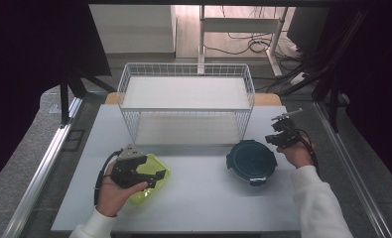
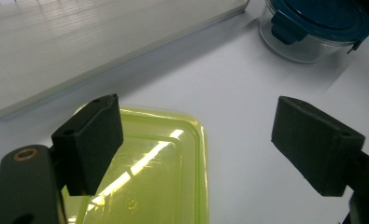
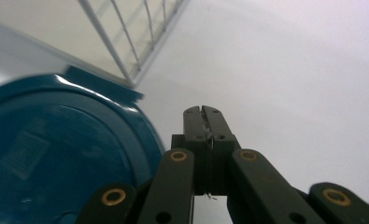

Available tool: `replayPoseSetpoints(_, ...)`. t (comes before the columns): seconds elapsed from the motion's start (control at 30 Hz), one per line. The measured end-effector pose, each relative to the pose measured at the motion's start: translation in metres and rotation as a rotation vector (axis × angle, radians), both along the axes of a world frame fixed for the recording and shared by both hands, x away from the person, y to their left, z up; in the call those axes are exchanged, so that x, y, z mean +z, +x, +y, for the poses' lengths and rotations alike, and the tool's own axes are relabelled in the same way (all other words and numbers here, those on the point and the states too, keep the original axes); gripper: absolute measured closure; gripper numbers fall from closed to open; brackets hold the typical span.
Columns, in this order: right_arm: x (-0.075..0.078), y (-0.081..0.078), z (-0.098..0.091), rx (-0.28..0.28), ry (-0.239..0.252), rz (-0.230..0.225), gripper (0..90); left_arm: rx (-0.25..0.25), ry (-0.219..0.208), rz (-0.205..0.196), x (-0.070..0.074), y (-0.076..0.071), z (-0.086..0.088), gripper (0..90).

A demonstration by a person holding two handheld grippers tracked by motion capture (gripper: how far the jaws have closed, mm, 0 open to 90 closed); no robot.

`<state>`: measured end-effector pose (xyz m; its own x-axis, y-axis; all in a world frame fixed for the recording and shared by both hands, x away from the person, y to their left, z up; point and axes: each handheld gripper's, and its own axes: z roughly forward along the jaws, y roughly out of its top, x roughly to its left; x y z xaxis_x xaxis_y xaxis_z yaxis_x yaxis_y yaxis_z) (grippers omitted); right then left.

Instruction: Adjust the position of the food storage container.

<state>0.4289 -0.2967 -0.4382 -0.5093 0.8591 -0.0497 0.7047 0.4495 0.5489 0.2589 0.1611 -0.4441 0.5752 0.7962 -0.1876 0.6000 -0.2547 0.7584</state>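
Note:
A yellow-green clear plastic container (image 1: 160,165) (image 2: 163,158) lies at the table's front left. My left gripper (image 1: 151,168) (image 2: 205,144) hovers over its right edge, jaws wide open and nothing between the pads. A round glass container with a dark teal clip lid (image 1: 250,159) (image 2: 313,23) (image 3: 56,149) stands at the front right. Just to its right and a little farther back is my right gripper (image 1: 278,136) (image 3: 203,112); its two jaws are pressed together with nothing between them, above bare table.
A white wire basket (image 1: 183,64) (image 3: 126,42) with two flat white shelves stands at the back middle of the white table (image 1: 208,198). Metal rails run along both table sides. Cables and a desk frame lie on the floor beyond.

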Motion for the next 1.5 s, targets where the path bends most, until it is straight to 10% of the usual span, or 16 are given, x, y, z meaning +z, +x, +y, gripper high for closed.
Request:
replayPoseSetpoints(0.27, -0.016, 0.007, 0.005, 0.052, -0.068, 0.085, 89.1, -0.009, 0.003, 0.004, -0.002, 0.001, 0.001, 16.1)
replayPoseSetpoints(0.7, -0.020, -0.008, 0.023, 0.099, -0.157, 0.080, 89.2, -0.011, 0.000, 0.017, -0.004, 0.004, 0.002, 16.1)
replayPoseSetpoints(1.5, -0.030, -0.054, 0.073, 0.240, -0.121, 0.072, 89.2, -0.005, 0.017, 0.015, -0.007, 0.005, -0.001, 16.3)
